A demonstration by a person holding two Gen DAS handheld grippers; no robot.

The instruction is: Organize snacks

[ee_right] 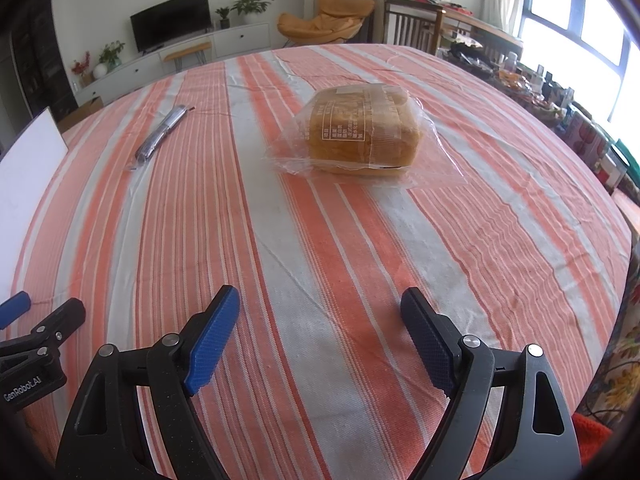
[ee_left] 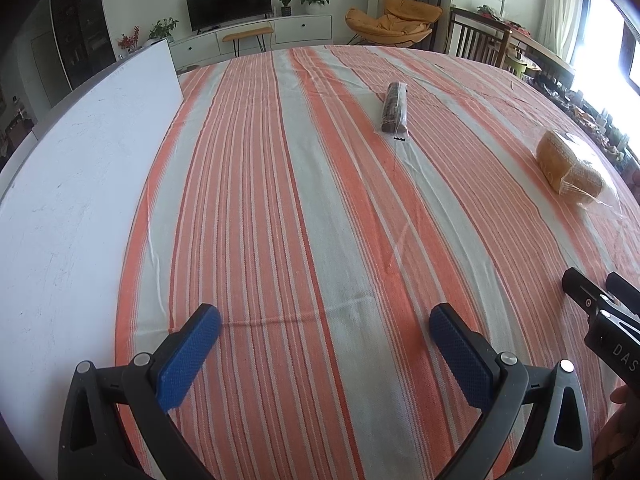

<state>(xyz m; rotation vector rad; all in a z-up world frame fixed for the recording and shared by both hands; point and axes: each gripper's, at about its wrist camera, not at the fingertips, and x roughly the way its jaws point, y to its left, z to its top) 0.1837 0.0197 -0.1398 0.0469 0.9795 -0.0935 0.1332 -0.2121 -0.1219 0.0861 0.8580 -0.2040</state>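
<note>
Bagged bread (ee_right: pixel 362 132) and wrapped roll (ee_right: pixel 160 136) lie apart — both tools (ee_left: pixel 325 340) (ee_right: pixel 320 330) gape wide, empty.

Bread bag (ee_left: pixel 570 168) label unreadable; windowsill clutter (ee_right: pixel 560 96) indistinct.

A dark television (ee_left: pixel 229 0) is seen at upper left on a white cabinet (ee_left: pixel 256 34); an orange chair (ee_left: pixel 394 20) and bright windows (ee_right: pixel 576 24) are seen at upper right

Bright daylight floods from the blown-out window (ee_right: pixel 576 32); fisheye edges bend and darken.
</note>
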